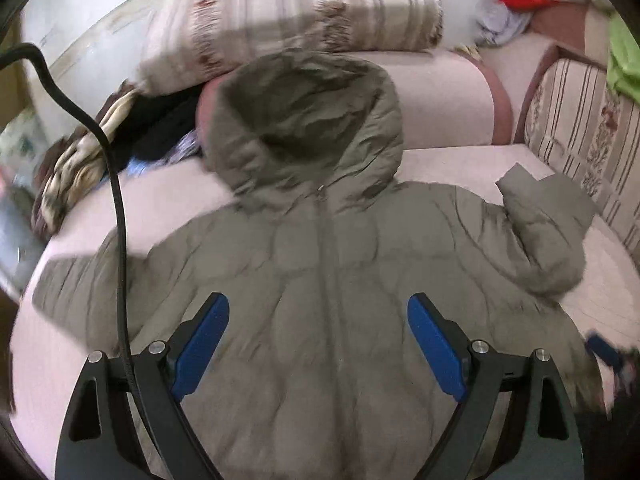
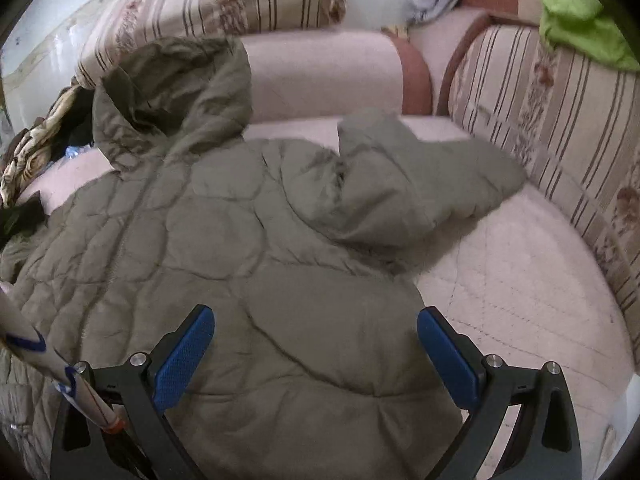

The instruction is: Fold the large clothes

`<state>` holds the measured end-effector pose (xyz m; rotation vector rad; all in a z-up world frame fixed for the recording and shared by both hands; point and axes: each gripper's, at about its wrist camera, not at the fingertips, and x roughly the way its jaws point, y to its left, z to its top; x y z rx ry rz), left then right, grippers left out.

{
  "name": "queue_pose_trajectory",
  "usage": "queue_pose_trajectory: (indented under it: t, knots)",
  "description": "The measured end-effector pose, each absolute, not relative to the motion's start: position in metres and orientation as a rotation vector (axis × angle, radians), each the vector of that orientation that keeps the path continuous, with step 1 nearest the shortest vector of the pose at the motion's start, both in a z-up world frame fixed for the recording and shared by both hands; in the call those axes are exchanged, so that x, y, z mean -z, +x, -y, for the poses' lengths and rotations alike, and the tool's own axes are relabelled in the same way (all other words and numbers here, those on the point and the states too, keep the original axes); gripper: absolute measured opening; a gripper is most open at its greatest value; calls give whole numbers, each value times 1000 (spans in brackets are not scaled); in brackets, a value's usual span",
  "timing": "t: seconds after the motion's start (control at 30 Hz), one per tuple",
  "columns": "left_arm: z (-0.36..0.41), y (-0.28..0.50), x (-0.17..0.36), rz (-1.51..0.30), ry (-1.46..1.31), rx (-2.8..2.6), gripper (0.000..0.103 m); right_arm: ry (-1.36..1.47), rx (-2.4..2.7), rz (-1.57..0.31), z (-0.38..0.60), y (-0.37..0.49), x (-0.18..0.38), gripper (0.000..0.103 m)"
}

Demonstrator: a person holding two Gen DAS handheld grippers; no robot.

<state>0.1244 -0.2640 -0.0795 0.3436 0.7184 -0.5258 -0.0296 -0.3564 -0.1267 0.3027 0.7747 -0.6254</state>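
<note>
Left wrist view: left gripper (image 1: 318, 312) has its blue pads (image 1: 202, 344) spread wide apart, nothing between them. It hovers over the lower chest of the jacket (image 1: 320, 280), roughly centred on the zip line; whether the tips touch the fabric cannot be told.

Right wrist view: right gripper (image 2: 316, 324) likewise has its fingers wide apart and empty, above the jacket's hem-side panel, with its outer pad (image 2: 450, 360) past the jacket's edge, over bare cushion.

Jacket — olive, quilted, hooded — lies front-up and spread on the pale pink sofa seat (image 2: 520, 280). Its hood (image 1: 304, 120) props against the sofa backrest (image 1: 440, 96) beyond the collar. Jacket's sleeve on the striped-armrest side (image 2: 420, 184) is doubled back on itself near the shoulder; the opposite sleeve (image 1: 80, 280) lies out flat toward the seat edge.

Judgement: garment looks laid out for folding, no fold of the body made yet. Both grippers open and low over the body suggests smoothing or choosing a grasp — likely an edge or a sleeve next. Puffy fill will resist creasing and may spring back.

Beyond the hood: striped pillow (image 1: 300, 12) on the backrest, heap of mixed clothes (image 1: 80, 152) beside the hood, striped armrest (image 2: 540, 128) with a green cloth (image 2: 580, 20). Black cable (image 1: 116, 184) crosses the left view in front of the flat sleeve.
</note>
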Motion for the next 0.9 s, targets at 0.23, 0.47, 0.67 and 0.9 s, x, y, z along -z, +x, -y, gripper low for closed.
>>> queue_pose_trajectory:
  t: [0.23, 0.47, 0.67, 0.9]
  knots:
    - [362, 127, 82, -724, 406, 612, 90, 354, 598, -794, 363, -56, 127, 103]
    - [389, 105, 86, -686, 413, 767, 90, 468, 629, -818, 383, -71, 139, 103]
    - [356, 126, 87, -676, 340, 717, 90, 477, 658, -822, 384, -62, 146, 103]
    - [286, 153, 76, -658, 280, 588, 90, 445, 605, -773, 384, -47, 147, 103]
